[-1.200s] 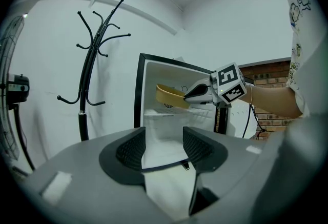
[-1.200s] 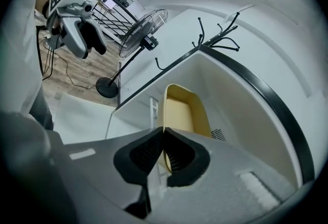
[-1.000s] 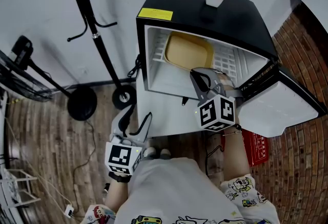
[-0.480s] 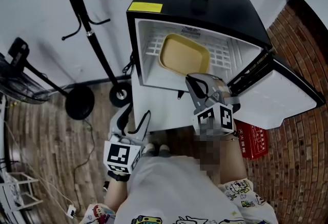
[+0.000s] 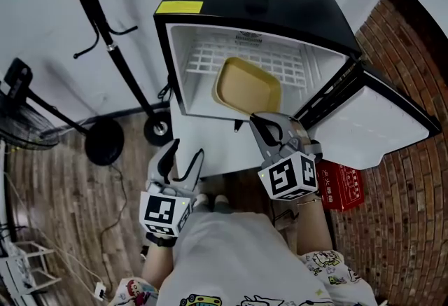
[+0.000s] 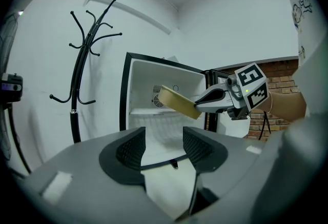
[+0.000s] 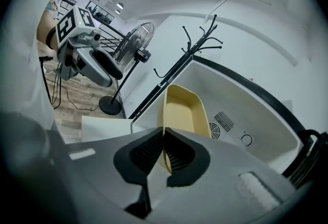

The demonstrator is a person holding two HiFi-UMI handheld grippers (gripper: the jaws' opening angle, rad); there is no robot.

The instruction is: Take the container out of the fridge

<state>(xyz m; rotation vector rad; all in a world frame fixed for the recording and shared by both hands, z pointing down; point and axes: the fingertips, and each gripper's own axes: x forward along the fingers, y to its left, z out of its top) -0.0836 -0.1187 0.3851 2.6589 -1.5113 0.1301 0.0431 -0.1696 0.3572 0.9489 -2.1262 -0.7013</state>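
fingers [image 7: 146,152] of the right gripper [image 7: 163,148] clamp the container [image 7: 184,110] rim (left gripper [image 6: 164,146] fingers apart), seemingly off the shelf [image 5: 245,59].

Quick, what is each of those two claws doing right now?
Left gripper: open, holding nothing.
Right gripper: closed on the rim of the yellow container.

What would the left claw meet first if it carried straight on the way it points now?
Most likely the fridge: the open left claw aims at its white open front, passing below the yellow container in the right claw. Depth is unclear.
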